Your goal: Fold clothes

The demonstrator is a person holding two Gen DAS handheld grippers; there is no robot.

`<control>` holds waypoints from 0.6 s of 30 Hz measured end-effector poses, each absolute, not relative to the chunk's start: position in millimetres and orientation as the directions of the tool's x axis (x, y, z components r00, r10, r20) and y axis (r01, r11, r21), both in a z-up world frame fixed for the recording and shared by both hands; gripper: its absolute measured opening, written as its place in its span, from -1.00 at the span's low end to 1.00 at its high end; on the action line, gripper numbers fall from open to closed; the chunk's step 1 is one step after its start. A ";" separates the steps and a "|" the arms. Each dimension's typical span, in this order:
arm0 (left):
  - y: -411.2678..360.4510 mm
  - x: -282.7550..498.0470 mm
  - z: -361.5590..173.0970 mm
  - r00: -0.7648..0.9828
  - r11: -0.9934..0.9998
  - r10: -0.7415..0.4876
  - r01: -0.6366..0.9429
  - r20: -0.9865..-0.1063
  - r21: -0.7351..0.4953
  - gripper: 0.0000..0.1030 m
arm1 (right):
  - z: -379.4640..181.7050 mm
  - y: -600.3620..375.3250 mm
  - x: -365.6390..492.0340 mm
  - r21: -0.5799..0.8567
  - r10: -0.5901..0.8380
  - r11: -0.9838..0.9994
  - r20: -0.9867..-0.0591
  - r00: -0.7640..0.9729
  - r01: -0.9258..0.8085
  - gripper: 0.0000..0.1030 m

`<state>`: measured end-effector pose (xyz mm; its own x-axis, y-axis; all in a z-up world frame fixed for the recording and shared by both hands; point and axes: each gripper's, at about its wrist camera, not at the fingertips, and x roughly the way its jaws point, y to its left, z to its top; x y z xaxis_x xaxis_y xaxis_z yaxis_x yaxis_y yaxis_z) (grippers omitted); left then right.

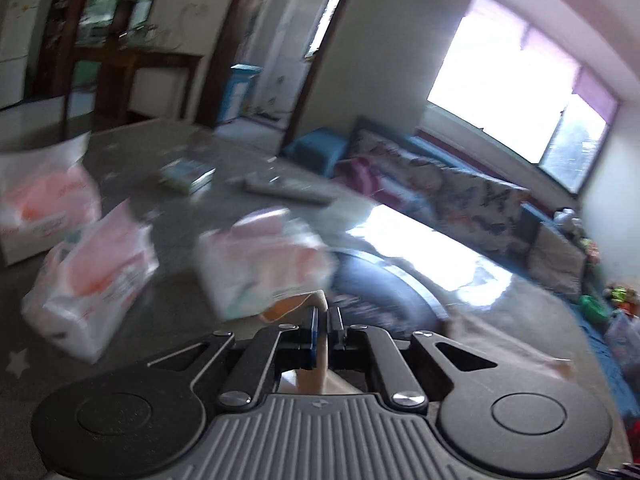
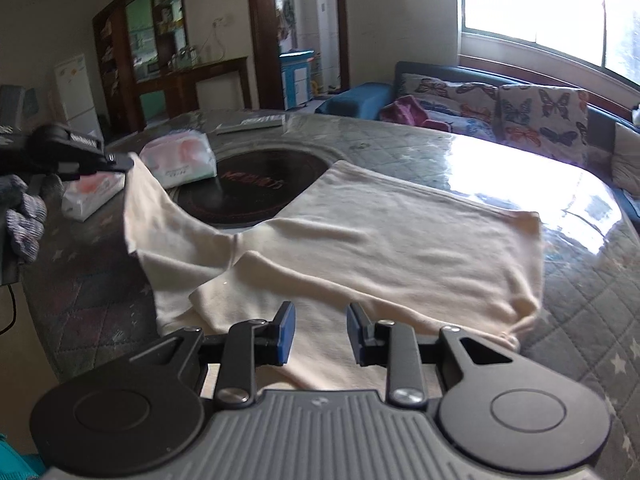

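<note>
Cream cloth (image 2: 400, 240), one garment, lies spread across the round table (image 2: 580, 292), which wears a grey quilted cover with pale stars. Most of it rests flat, reaching from the dark round inset (image 2: 256, 184) at the table's middle toward the near edge, with one corner bunched at the right.

Two grippers are at work. The left gripper (image 2: 120, 162) comes in from the left side of the right wrist view, its jaws pinched on a corner of the cream cloth and lifting that part clear of the table so it hangs in a slanted fold. The left wrist view is blurred, yet it shows the same grip: a strip of pale fabric (image 1: 322, 344) clamped between the two closed pads. A hand in a grey knitted glove (image 2: 24, 216) shows beside it.

The right gripper (image 2: 321, 332) hovers low over the near part of the garment, jaws standing moderately apart with nothing between them; its two blue pads (image 2: 287, 332) are plainly visible.

Three soft white-and-pink packs (image 1: 92, 280) sit on the table in the left wrist view, one near the inset. One slim grey remote (image 1: 288, 190) lies farther back. One sofa with butterfly cushions (image 2: 540, 116) stands under the window (image 2: 532, 4).
</note>
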<state>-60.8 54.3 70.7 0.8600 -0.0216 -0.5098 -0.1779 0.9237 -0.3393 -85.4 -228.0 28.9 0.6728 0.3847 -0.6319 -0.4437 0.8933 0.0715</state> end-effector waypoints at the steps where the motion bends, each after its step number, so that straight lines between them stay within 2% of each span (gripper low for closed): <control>1: 44.5 -61.3 77.2 0.868 0.928 -0.053 -0.140 -0.494 -0.346 -0.91 | 29.7 -231.8 -86.1 0.077 0.384 0.897 -0.627 0.678 -0.436 -0.46; 8: -24.0 -64.8 122.5 0.881 0.920 -0.278 0.130 -0.382 -0.371 -0.91 | 32.5 -255.6 -92.3 0.113 0.371 0.917 -0.597 0.711 -0.384 -0.46; 18: -101.0 -77.7 89.9 0.711 0.858 -0.512 0.397 -0.482 -0.326 -0.91 | 29.0 -295.3 -97.6 0.167 0.323 0.945 -0.594 0.737 -0.280 -0.46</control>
<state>-77.7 -101.0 89.9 0.7112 -0.5115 -0.4822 0.3966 0.8583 -0.3255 -97.6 -295.3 29.0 0.7368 0.3235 -0.5937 -0.2805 0.9452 0.1669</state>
